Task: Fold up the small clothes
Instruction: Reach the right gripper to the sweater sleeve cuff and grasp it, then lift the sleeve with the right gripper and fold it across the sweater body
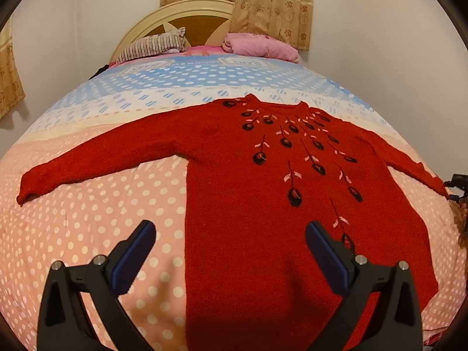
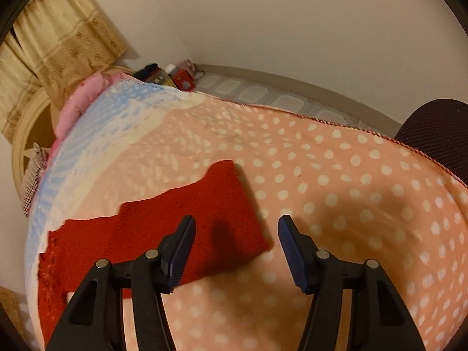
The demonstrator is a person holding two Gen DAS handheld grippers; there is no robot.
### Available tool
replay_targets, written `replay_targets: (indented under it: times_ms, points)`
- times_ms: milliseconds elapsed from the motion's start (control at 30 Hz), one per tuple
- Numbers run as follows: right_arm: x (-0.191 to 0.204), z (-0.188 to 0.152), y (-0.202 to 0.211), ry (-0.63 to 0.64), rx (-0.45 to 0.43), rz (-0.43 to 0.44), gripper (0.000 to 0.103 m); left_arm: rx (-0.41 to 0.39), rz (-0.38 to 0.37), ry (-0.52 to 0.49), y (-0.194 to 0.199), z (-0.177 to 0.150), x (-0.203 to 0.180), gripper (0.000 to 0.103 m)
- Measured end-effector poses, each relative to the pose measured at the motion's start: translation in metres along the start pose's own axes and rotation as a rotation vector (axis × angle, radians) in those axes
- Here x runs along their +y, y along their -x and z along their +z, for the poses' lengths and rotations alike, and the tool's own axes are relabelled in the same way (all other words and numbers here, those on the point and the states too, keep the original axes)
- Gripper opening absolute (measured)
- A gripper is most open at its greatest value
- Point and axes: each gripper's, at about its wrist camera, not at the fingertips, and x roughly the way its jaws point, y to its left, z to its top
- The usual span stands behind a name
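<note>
Our left tool (image 1: 231,242) gapes wide above the hem of the red knitted sweater with black embroidered flowers (image 1: 263,181), spread flat on the pink polka-dot bedspread (image 1: 87,228). Our right tool (image 2: 236,239), jaws apart and empty, straddles the sleeve cuff (image 2: 234,204). We see no readable writing.

Sweater (image 1: 248,204): red, black buds with pink leaves. Bedspread (image 1: 102,219): pink with white dots, blue band toward 12 o'clock. Pillow (image 1: 152,47): striped. Curtain (image 1: 272,3): beige, floral.
</note>
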Motion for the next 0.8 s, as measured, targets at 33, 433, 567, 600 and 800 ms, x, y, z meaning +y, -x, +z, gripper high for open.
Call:
replay_targets:
  times_ms: [33,433,567,600,800]
  points:
    - [-0.001,0.002,-0.004,0.002,0.008,-0.008,0.055,-0.001,0.0,0.002,0.0,0.001,0.0,0.103]
    - [0.017,0.003,-0.01,0.064,0.023,0.068,0.01,0.004,0.0,0.039,-0.001,0.0,0.01,0.103]
    - [0.032,0.011,0.02,0.096,-0.051,0.094,0.01,-0.001,0.056,0.037,-0.001,0.002,0.019,0.103]
    - [0.036,0.013,0.027,0.104,-0.069,0.1,0.01,0.0,0.068,0.037,-0.003,0.002,0.022,0.103]
    - [0.08,0.028,0.074,0.176,-0.147,0.151,0.01,0.005,0.104,0.075,-0.006,0.0,0.046,0.103]
